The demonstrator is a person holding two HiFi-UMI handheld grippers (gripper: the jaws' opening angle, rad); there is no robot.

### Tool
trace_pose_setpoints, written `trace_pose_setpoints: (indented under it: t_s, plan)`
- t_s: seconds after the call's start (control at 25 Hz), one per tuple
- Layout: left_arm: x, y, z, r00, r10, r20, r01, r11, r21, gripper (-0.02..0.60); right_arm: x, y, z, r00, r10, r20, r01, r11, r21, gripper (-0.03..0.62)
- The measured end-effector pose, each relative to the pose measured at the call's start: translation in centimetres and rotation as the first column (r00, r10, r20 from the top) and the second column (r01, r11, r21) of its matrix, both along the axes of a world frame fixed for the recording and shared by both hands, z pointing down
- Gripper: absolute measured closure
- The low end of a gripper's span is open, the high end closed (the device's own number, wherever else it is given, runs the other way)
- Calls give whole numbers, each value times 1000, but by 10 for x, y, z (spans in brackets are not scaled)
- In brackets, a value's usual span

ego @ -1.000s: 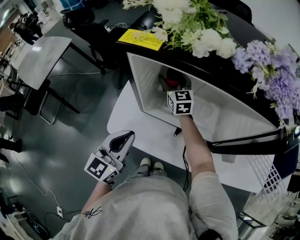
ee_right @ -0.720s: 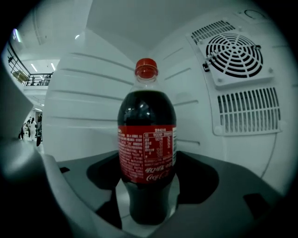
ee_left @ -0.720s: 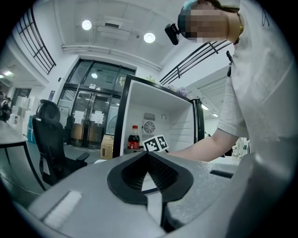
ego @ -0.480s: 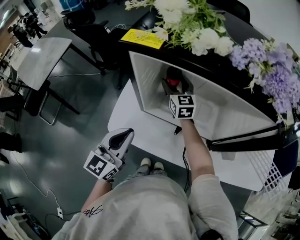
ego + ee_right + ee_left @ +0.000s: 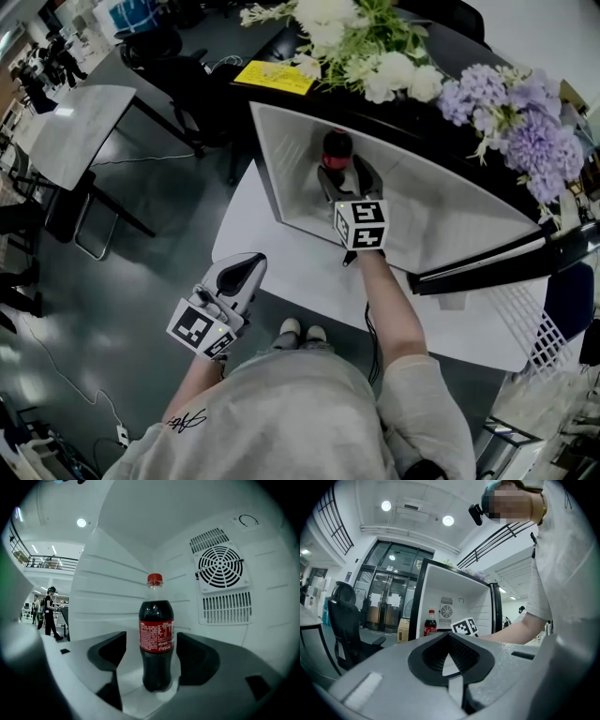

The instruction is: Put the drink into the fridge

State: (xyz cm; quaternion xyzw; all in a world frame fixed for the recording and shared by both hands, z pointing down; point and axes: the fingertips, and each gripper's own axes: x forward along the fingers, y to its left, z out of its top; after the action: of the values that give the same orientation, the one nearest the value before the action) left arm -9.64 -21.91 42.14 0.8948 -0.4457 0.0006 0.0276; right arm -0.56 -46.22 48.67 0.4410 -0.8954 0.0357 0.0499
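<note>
Count: one cola bottle (image 5: 157, 637), one fridge (image 5: 291, 178), two grippers, one white table (image 5: 267, 253) carrying the fridge.

Bottle: upright on the fridge floor, deep in the compartment, red cap on, label facing out. Door side of the fridge is open.

Right gripper (image 5: 152, 656): reaches into the fridge. Jaws spread, one on each side of the bottle's lower body. Clear gap on the left side, a narrower one on the right; not pinching it.

Left gripper (image 5: 449, 653): jaws pressed together, nothing between them. Held off the table's near edge, over the floor, well apart from the fridge.

Right gripper view only: back wall of the fridge with one round fan grille (image 5: 220, 566) and two slotted vents, one above it and one below. Ribbed left wall. People stand far off, outside to the left.

Head view only: white flowers (image 5: 352, 33) and purple flowers (image 5: 511, 117) on the fridge top, one yellow sheet (image 5: 275, 77) at its left corner, one grey table (image 5: 80, 127) across the floor.

Left gripper view only: one black chair (image 5: 344, 618) and one cardboard box (image 5: 403, 630) left of the fridge, glass doors behind.
</note>
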Motion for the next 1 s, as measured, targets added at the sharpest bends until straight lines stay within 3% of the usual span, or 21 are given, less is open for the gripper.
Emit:
trace_pose_setpoints:
  t_s: [1.0]
  plan:
    - [24, -9, -18, 995, 99, -15, -99, 994, 51, 578, 27, 105, -56, 993, -68, 97, 65, 997, 34, 275]
